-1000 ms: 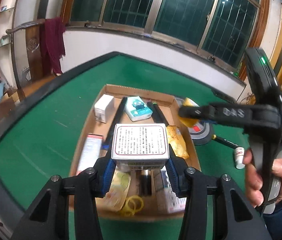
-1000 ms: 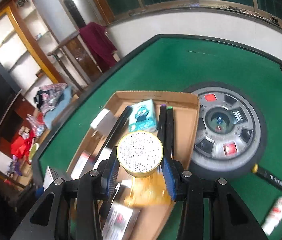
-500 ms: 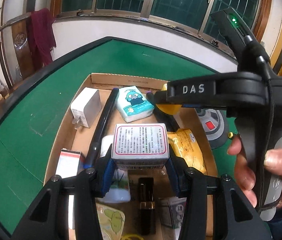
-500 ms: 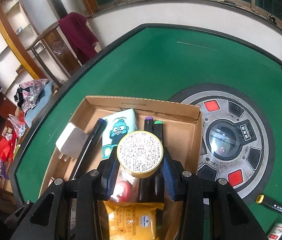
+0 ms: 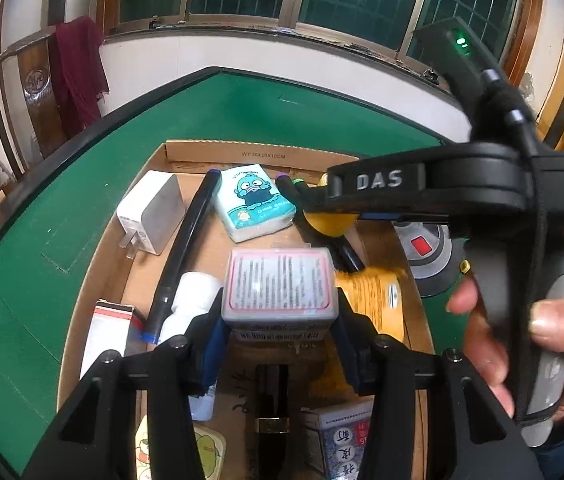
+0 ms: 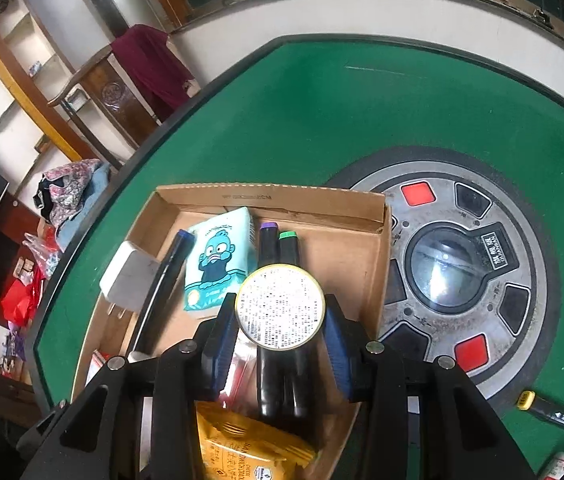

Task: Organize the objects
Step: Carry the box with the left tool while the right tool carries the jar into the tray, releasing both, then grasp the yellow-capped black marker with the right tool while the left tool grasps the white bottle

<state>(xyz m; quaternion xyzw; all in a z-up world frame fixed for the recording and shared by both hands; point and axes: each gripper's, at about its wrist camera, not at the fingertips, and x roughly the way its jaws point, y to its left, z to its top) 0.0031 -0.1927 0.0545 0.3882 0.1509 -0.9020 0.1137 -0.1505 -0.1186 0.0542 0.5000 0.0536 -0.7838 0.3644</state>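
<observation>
Your left tongs (image 5: 280, 326) are opening right now; the little grey box (image 5: 280, 286) with the red-edged label is between the blue pads (image 5: 214, 344), and it looks blurry, so you cannot tell if the pads press on it; the box hangs over the middle of the cardboard tray (image 5: 266, 155).

Your right tongs (image 6: 281, 342) are clenched on the round yellow tin (image 6: 281, 306); its label with tiny print faces you; it sits above two black markers (image 6: 282, 364) that lie side by side in the tray, one with a purple cap and one with a green cap.

In the tray you also see a tissue pack (image 6: 220, 264) with a blue cartoon face, a white charger (image 6: 130, 280) at the left wall, a long black pen (image 6: 162, 292) between them, and a yellow snack bag (image 6: 250, 452) near you.

The tray rests on the green table (image 6: 322, 120), touching the round grey hub (image 6: 454, 276) in the table's middle; your hand (image 5: 530, 352) grips the right handle.
</observation>
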